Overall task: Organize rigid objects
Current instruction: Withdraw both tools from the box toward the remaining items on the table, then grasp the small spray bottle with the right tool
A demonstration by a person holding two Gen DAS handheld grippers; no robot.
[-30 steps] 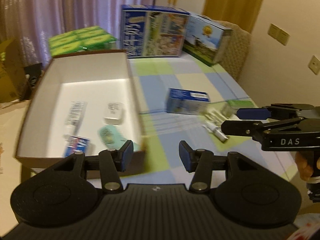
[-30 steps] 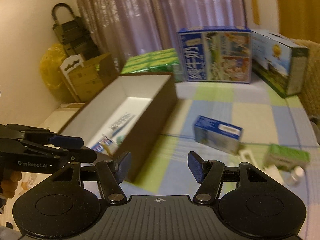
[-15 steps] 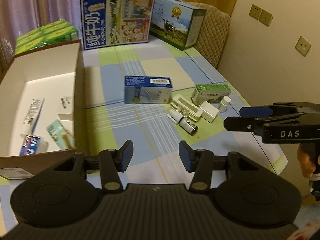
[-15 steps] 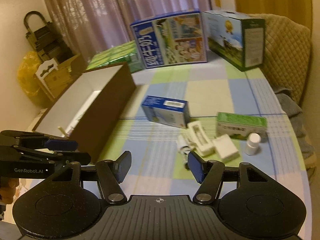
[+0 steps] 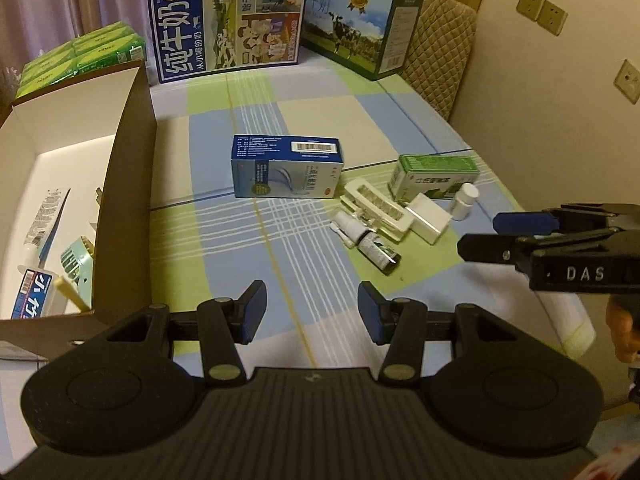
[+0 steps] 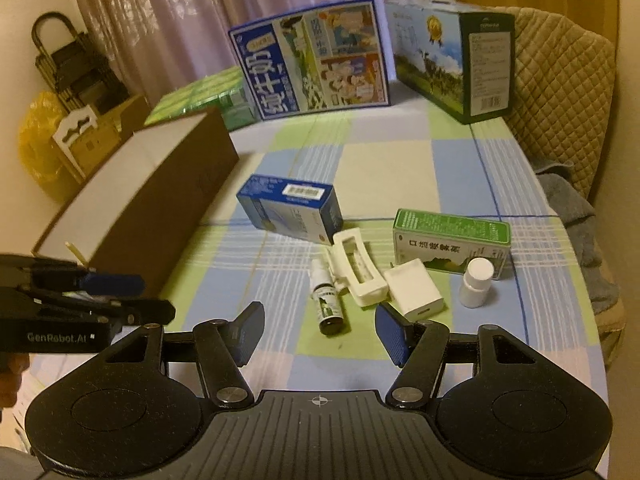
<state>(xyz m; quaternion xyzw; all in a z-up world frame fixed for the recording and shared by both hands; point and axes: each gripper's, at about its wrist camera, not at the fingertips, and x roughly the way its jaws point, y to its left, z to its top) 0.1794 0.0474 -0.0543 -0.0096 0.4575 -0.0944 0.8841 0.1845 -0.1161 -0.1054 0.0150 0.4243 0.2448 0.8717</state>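
On the checked tablecloth lie a blue medicine box, a green box, a white slotted tray, a white square block, a small white bottle and a dark spray bottle. My left gripper is open and empty, above the table's near edge. My right gripper is open and empty, just short of the spray bottle and white block.
An open cardboard box at the left holds a toothpaste tube and other small items. Two large milk cartons and green packs stand at the back. A quilted chair is at the right.
Both views have swung right from the cardboard box toward the loose items. Both grippers have come closer to the items and stayed open.
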